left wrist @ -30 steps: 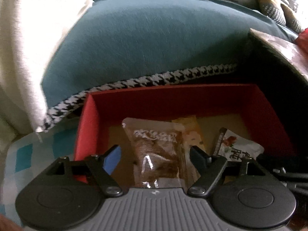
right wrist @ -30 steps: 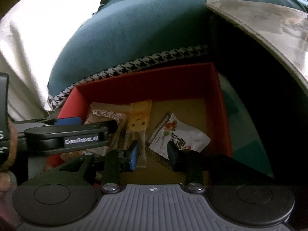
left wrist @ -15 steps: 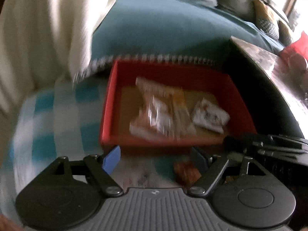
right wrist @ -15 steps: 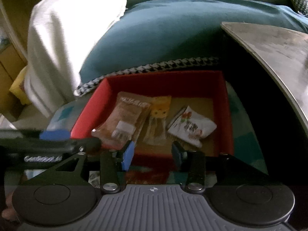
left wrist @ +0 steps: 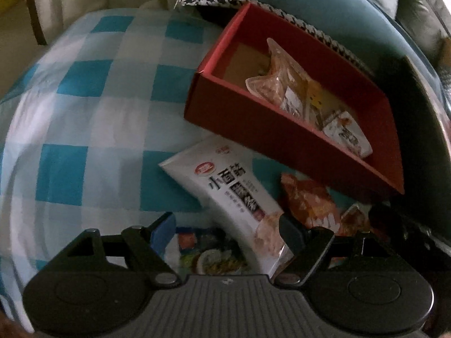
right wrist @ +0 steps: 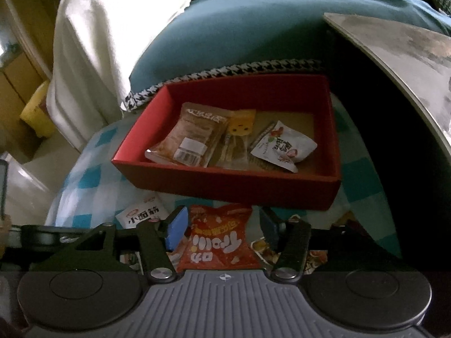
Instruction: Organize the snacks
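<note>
A teal cushion [right wrist: 239, 36] with a houndstooth trim is filling the back of the scene, with a white blanket [right wrist: 112, 33] lying beside it. In front of them, a blue-and-white checked cloth [left wrist: 84, 98] is covering the surface, and a red box [right wrist: 225, 186] is sitting on it near the cushion's edge. A dark tabletop [right wrist: 400, 56] is jutting in at the box's right.

Inside the box, three snacks are lying side by side: a clear brown packet [right wrist: 194, 138] at the left, a yellow packet [right wrist: 239, 138] partly overlapping it in the middle, and a white packet [right wrist: 282, 146] at the right.

Outside the box, on the cloth just in front of its near wall, more snacks are waiting. A white pouch [left wrist: 234, 197] with dark lettering is lying at an angle, and an orange bag [right wrist: 222, 242] is lying beside it.

The left gripper [left wrist: 225, 231] is hanging over the white pouch with its jaws apart, gripping nothing. The right gripper [right wrist: 222, 225] is hanging over the orange bag, its jaws opening, the bag showing between them but unclamped.
</note>
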Demonstrator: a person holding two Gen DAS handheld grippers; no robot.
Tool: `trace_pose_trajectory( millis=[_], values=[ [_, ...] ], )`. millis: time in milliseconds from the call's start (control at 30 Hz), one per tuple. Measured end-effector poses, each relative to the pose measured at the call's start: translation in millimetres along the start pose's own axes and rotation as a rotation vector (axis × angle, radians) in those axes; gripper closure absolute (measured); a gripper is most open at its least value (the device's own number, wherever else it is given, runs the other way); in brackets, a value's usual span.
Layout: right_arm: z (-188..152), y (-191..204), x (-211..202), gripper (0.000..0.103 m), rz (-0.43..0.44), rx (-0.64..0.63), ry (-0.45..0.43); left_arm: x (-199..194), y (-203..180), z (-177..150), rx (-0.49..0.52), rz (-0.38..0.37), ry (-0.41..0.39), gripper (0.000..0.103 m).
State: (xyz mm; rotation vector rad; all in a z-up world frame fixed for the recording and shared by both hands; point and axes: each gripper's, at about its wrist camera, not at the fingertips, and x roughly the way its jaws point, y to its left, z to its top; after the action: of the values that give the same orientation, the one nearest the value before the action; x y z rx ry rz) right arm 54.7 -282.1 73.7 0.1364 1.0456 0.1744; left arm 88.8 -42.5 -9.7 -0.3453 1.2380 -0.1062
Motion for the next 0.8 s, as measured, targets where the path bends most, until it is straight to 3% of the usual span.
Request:
trace_pose_trajectory(
  millis=[333,400,533,633,800],
  values=[
    [2.2,-7.8,-7.6,0.034,0.032,0.011,-0.014,30.3,-24.6,2.1,-0.068,0.112,-0.007,0.029],
    [1.7,-6.7,-9.1,0.033,0.037,0.001,-0.013,31.8,-31.1,-0.4,-0.029,0.139,-0.005,0.029],
    [0.2,-5.2,-11.0,0.033,0.047,-0.010,-0.007,24.5,-24.7,-7.2,0.070,0.133,0.006,0.046],
    [-0.1,-5.5,-11.3,0.033,0.063,-0.004,0.000,14.2,-8.1,-14.2,0.147,0.145,0.060,0.056],
    [-5.2,-2.1,-1.1,0.033,0.090,0.005,0.043,-1.8,18.6,-19.2,0.229,0.180,0.070,0.056]
  ],
)
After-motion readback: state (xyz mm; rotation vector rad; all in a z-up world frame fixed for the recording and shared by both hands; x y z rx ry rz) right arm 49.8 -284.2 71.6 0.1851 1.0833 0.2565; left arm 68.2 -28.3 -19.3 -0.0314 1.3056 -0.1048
